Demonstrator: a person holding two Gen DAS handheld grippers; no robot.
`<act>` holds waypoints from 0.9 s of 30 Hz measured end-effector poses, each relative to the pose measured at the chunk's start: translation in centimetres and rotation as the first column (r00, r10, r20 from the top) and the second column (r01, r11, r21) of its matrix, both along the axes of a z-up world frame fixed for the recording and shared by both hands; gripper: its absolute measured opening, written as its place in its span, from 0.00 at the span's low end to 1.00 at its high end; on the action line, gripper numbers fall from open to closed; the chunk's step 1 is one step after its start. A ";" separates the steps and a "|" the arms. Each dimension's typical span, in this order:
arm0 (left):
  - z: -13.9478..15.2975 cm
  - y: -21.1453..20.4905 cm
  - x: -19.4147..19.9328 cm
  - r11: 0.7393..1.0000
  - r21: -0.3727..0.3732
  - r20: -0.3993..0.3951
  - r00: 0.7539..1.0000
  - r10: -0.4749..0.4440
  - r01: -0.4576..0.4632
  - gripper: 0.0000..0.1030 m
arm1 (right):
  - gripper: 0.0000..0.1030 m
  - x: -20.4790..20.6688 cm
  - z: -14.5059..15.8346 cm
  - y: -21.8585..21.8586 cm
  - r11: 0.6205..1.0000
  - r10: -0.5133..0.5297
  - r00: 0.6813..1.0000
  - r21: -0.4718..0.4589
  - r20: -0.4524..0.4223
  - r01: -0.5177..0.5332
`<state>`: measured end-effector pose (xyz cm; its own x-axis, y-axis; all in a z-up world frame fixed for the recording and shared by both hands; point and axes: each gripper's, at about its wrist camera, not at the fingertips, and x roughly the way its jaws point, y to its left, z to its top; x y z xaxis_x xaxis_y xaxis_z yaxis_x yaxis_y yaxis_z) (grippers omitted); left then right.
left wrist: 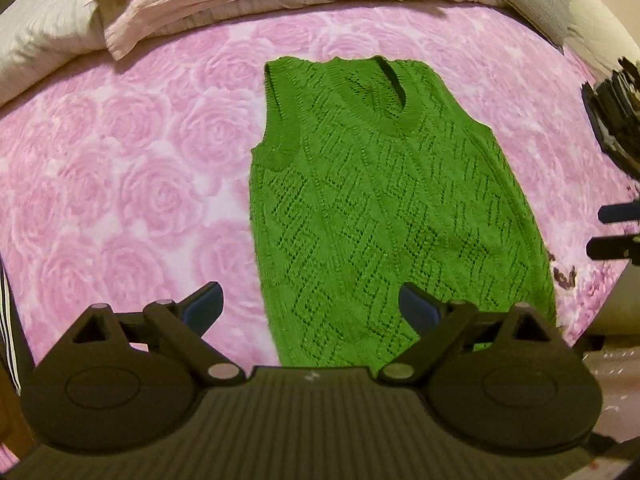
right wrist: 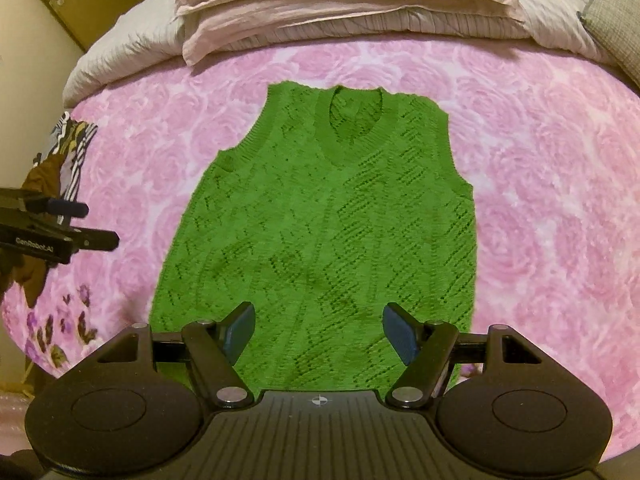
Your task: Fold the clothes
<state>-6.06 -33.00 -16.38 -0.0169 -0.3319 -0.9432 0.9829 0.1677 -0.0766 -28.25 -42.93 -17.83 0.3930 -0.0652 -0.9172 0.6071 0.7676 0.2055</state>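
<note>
Where gripper (right wrist: 319, 334) overlaps, vest (right wrist: 320, 220) hem hidden

Vest on the bed

A green knitted sleeveless vest (right wrist: 320, 216) lies flat mid-frame on the pink rose-patterned bedspread (right wrist: 560, 220); folded pale bedding (right wrist: 340, 4) sits behind it, along the top.

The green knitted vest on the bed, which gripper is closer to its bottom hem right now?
Right. The right gripper hangs over the green vest's hem, centred on it. The left gripper, open too, sits at the vest's left edge, half over the pink bedspread.
</note>
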 end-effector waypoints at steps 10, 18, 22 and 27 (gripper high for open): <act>-1.4 -6.1 1.0 0.996 0.029 0.048 0.995 -0.084 0.082 0.89 | 0.66 0.4 -3.4 -5.5 0.997 0.070 0.992 0.027 -0.102 -0.068; -2.8 -11.0 -0.1 0.991 0.070 0.076 0.990 -0.115 0.110 0.90 | 0.66 1.1 -5.2 -10.6 0.994 0.093 0.990 0.058 -0.109 -0.087; -3.4 -13.0 -0.7 0.988 0.086 0.093 0.986 -0.138 0.130 0.90 | 0.66 1.3 -6.1 -12.7 0.992 0.110 0.988 0.072 -0.111 -0.103; -4.5 -16.1 -0.3 0.981 0.093 0.128 0.975 -0.184 0.173 0.89 | 0.66 1.9 -7.6 -15.5 0.987 0.146 0.982 0.078 -0.118 -0.137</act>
